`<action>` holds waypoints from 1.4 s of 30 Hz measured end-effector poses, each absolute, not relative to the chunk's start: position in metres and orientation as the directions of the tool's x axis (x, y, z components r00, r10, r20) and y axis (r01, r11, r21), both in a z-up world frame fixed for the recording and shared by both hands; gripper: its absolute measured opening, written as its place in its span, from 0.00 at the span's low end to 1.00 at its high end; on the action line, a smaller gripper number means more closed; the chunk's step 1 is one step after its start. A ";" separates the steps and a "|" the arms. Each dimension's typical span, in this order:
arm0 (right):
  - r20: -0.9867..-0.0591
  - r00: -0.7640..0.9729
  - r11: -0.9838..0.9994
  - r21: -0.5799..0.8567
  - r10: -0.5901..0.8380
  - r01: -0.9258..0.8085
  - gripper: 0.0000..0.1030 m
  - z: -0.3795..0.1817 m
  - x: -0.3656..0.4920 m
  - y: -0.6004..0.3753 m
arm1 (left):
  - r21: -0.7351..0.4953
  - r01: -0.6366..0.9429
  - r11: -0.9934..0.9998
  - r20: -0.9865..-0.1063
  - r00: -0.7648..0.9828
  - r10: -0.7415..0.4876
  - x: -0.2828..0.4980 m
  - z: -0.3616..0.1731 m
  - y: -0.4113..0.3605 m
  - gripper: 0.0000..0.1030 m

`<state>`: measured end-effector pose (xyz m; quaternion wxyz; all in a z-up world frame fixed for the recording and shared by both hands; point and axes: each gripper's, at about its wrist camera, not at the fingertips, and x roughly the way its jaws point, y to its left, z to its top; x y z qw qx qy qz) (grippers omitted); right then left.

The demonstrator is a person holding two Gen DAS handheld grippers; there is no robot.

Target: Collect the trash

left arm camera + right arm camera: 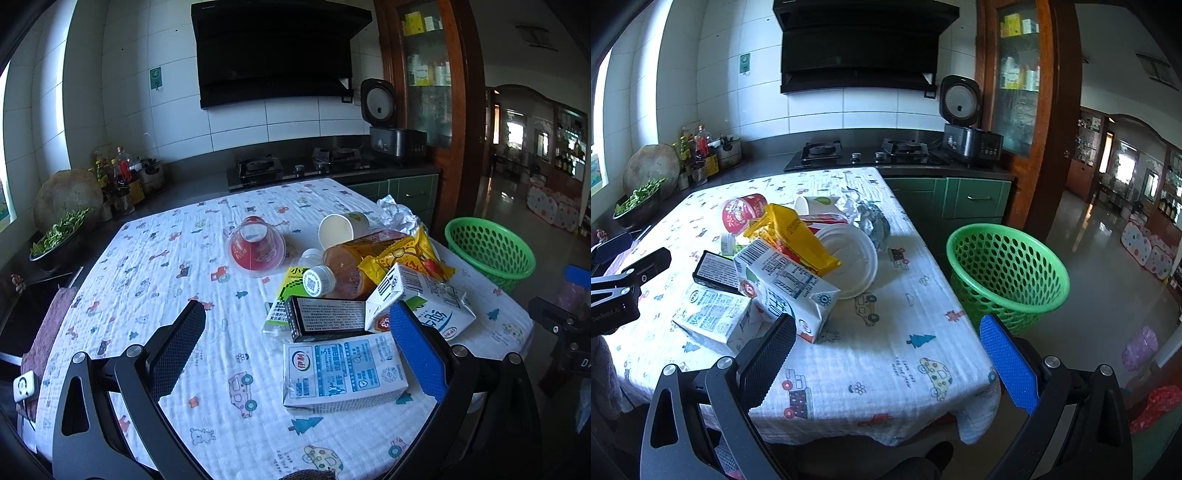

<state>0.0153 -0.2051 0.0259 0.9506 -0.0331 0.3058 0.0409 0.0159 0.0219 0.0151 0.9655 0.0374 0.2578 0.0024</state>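
Both my tools hang above the near edge of the table with nothing held: the left gripper has its jaws spread wide over the nearest carton, and the right gripper is just as wide apart over bare tablecloth at the near right corner.

The trash sits heaped in the middle of the table. Nearest me lies the flat milk carton — its logo reads 伊利, the rest too fine to read. Just behind it lies a black box of small print, and to its right a tilted white carton with a barcode leans on the pile. If I pull the flat carton out carelessly, I judge the leaning one could slide and shove its neighbours toward the right edge.

Farther in, a capped bottle lies on a green pack marked 小, with a QR code on its cap. Being round, it may roll once its neighbours go. A yellow wrapper drapes over it; thin film could slip from my pads.

Beyond are the red noodle cup, the paper cup and crumpled foil. The green basket stands on the floor off the right side — a short toss could miss it.
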 end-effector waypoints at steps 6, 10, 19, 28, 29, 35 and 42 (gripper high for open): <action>-0.564 0.812 0.980 -0.026 0.147 -0.196 0.94 0.033 0.030 -0.192 | 0.079 0.000 0.997 -0.495 0.868 0.039 0.019 0.016 0.033 0.95; -0.554 0.802 0.960 -0.018 0.224 -0.280 0.93 0.038 0.045 -0.179 | 0.075 0.007 0.997 -0.502 0.864 0.032 0.020 0.014 0.039 0.95; -0.589 0.722 0.893 -0.001 0.363 -0.450 0.80 0.041 0.091 -0.150 | 0.071 0.026 0.997 -0.516 0.856 0.014 0.024 0.006 0.052 0.95; -0.640 0.650 0.840 -0.013 0.409 -0.542 0.67 0.031 0.133 -0.133 | 0.041 0.117 0.992 -0.541 0.837 -0.077 0.033 -0.004 0.057 0.95; -0.651 0.634 0.835 -0.003 0.416 -0.551 0.65 0.028 0.139 -0.132 | 0.039 0.132 0.990 -0.545 0.834 -0.090 0.035 -0.006 0.056 0.95; -0.680 0.565 0.813 0.080 0.468 -0.577 0.51 0.016 0.159 -0.132 | 0.023 0.223 0.975 -0.563 0.808 -0.172 0.044 -0.011 0.049 0.95; -0.681 0.539 0.801 0.120 0.496 -0.586 0.16 0.018 0.161 -0.137 | -0.007 0.345 0.939 -0.584 0.761 -0.283 0.055 -0.012 0.035 0.95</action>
